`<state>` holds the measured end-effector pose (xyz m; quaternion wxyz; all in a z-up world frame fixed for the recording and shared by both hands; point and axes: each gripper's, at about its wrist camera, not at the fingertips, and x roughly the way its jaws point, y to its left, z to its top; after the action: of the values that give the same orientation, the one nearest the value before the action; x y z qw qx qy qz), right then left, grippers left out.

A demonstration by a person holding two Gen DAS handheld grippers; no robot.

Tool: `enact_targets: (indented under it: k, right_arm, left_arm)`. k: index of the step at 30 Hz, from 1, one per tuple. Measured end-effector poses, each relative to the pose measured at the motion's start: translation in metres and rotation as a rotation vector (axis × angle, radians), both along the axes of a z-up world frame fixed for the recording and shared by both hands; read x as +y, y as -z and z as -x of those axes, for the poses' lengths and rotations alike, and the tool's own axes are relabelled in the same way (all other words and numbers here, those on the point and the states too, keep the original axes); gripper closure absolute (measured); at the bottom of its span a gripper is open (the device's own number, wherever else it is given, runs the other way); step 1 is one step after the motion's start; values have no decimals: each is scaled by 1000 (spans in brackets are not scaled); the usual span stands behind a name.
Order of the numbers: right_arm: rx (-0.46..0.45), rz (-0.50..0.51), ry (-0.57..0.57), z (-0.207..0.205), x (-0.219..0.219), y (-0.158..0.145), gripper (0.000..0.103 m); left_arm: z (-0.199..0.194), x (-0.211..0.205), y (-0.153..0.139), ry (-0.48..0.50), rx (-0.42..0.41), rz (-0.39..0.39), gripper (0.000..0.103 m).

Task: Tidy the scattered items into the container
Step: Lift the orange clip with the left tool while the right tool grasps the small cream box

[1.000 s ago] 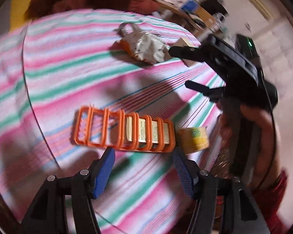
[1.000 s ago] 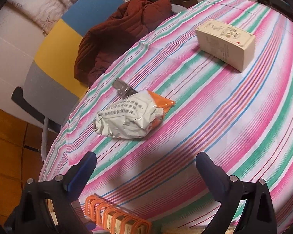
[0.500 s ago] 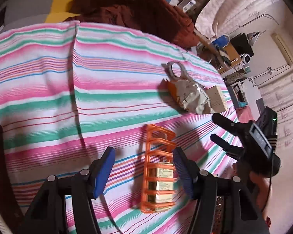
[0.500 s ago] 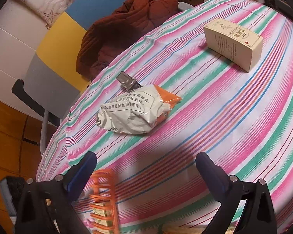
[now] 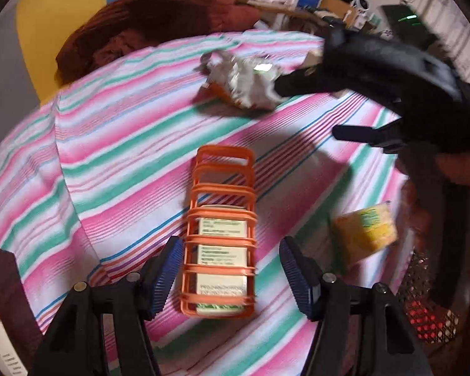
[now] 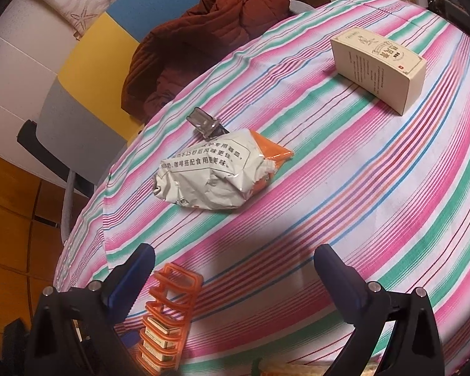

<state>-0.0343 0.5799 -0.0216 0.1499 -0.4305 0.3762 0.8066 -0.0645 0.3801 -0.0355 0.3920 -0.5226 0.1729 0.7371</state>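
Left gripper is hanging over the orange rack with jaws wide, having just been opening; the rack sits between the pads, untouched, on the striped tablecloth. Right gripper is standing wide, empty, facing the crumpled snack bag and cream box. Yellow pack is lying right of the rack.

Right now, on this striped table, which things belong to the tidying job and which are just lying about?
Job:
- orange rack, already holding a pale box
- crumpled snack bag
- cream carton
- yellow packet
- clear clip beside the bag

Lying about:
- brown jacket on the chair
- striped tablecloth
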Motion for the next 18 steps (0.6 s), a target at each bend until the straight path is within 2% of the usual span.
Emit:
enact_targets:
  k: [2,3,4,5,8,11,18]
  right_arm:
    - [-8,-4,-4,1,-1,1,1]
    - [-12,-3,-6,1,-1,2,1]
    - [-13,-1,-9,2,-2,2,1]
    - [-13,0,-11,2,-2,2,1]
    - [-12,-8,-22,3,-4,2,1]
    - [-9,-12,-31,4,-7,1,1]
    - [-12,13,-56,4,-16,4,1]
  left_arm:
    - [3,5,11,11,-31,17,39]
    - [2,6,14,23,-20,27,43]
    - [0,6,15,33,7,34,53]
    - [-3,6,13,49,35,31,53]
    - [-6,0,5,69,25,-47,53]
    - [-7,-6,-8,48,55,-91,53]
    - [0,-42,-36,-84,68,-203,53]
